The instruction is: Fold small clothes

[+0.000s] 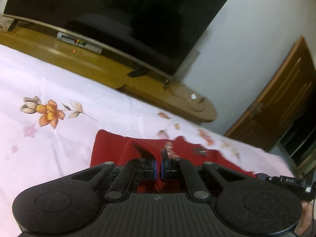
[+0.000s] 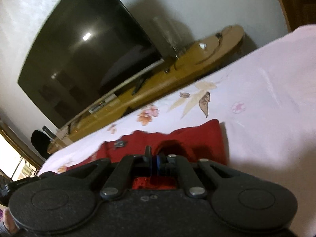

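Behind the flowered bedsheet (image 1: 65,83) stands a dark television (image 1: 118,15). Both the left gripper (image 1: 159,163) and right gripper (image 2: 155,161) are clamped tight on a red garment (image 1: 110,148).

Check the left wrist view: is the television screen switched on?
No, the television on the wooden stand is dark, showing only faint reflections and no picture.

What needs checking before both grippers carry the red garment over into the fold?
1. Left gripper pinching red garment: ok, fabric between shut jaws.
2. Right gripper pinching it too: ok.
3. Far part of garment flat on floral bedsheet: ok.
4. Sheet clear beyond the garment: ok.
5. Edges aligned: cannot tell, blurred.
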A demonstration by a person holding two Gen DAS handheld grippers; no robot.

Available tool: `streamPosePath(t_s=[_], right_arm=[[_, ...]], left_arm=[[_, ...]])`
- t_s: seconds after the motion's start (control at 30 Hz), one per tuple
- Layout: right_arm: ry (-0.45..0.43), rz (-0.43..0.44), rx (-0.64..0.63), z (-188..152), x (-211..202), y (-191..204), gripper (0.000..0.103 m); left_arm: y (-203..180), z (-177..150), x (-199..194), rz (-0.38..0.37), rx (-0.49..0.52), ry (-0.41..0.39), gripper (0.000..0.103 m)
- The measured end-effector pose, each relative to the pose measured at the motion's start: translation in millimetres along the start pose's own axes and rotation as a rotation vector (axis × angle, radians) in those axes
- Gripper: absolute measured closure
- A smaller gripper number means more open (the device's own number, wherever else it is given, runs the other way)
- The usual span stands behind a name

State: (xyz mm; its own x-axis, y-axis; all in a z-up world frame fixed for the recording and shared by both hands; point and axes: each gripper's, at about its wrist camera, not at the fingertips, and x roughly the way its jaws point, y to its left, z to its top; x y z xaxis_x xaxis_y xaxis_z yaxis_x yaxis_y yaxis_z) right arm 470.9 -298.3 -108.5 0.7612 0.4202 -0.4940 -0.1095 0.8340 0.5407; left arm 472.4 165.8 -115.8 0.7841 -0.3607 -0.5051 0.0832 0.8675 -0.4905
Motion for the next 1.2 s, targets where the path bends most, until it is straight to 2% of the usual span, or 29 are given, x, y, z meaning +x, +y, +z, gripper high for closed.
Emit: streamPosePath(t_s=[0.07,0.1,0.13,0.17,0.23,0.27,0.33,0.43,0.53,0.6,0.67,0.73,0.8,0.87,1.0,1.03,1.07,1.13,1.2], right_arm=[[0.016,-0.018,0.022,2,20,-14,0.09],[0.011,-0.015,0.05,2,25,-22,0.086],[-0.001,-0.021,0.083,2,25,-29,0.078],[-0.03,-0.027,0.1,2,21,-33,0.054],[-0.139,-0.033,0.104,-1,4,-35,0.014],[-0.165,-0.018,0.109,-3,-2,-37,0.019],[-0.141,0.011,0.11,-3,-5,-39,0.028],[-0.102,-0.001,-0.013,-5,-4,-25,0.038],[-0.052,-0.084,-0.15,-4,6,-8,0.046],[-0.022,-0.13,-0.239,-4,16,2,0.049],[0.006,-0.18,-0.338,-6,23,14,0.054],[0.018,-0.224,-0.432,-8,35,25,0.055],[0.012,-0.254,-0.541,-17,41,37,0.056],[0.06,-0.264,-0.601,-21,51,42,0.074],[0.062,-0.27,-0.62,-19,55,45,0.079],[0.06,-0.272,-0.623,-19,55,45,0.079],[0.06,-0.271,-0.625,-19,55,45,0.077],[0.049,-0.275,-0.624,-19,55,45,0.068],[0.051,-0.265,-0.624,-19,56,45,0.067]], left_arm=[[5,-4,15,0.02,-0.022,0.011,0.098],[8,-8,19,0.022,-0.039,0.006,0.094],[9,-14,18,0.016,-0.051,-0.007,0.075],[9,-19,15,0.021,-0.056,-0.036,0.045],[3,-25,4,0.025,-0.03,-0.117,0.012],[-2,-25,1,0.03,-0.007,-0.139,0.009],[-6,-22,6,0.013,0.03,-0.132,0.009],[-15,-19,15,0.051,0.105,-0.073,0.009],[-19,-16,33,0.149,0.148,0.029,0.04],[-22,-14,36,0.168,0.169,0.028,0.048],[-22,-10,37,0.202,0.184,0.04,0.074],[-20,-6,39,0.212,0.178,0.042,0.087],[-21,-4,39,0.222,0.18,0.04,0.093],[-23,-6,41,0.227,0.202,0.049,0.094],[-21,0,41,0.209,0.203,0.065,0.092],[-20,1,42,0.21,0.199,0.066,0.083],[-20,0,43,0.215,0.204,0.062,0.067],[-24,1,46,0.225,0.233,0.055,0.049],[-30,-2,52,0.227,0.277,0.069,0.048]])
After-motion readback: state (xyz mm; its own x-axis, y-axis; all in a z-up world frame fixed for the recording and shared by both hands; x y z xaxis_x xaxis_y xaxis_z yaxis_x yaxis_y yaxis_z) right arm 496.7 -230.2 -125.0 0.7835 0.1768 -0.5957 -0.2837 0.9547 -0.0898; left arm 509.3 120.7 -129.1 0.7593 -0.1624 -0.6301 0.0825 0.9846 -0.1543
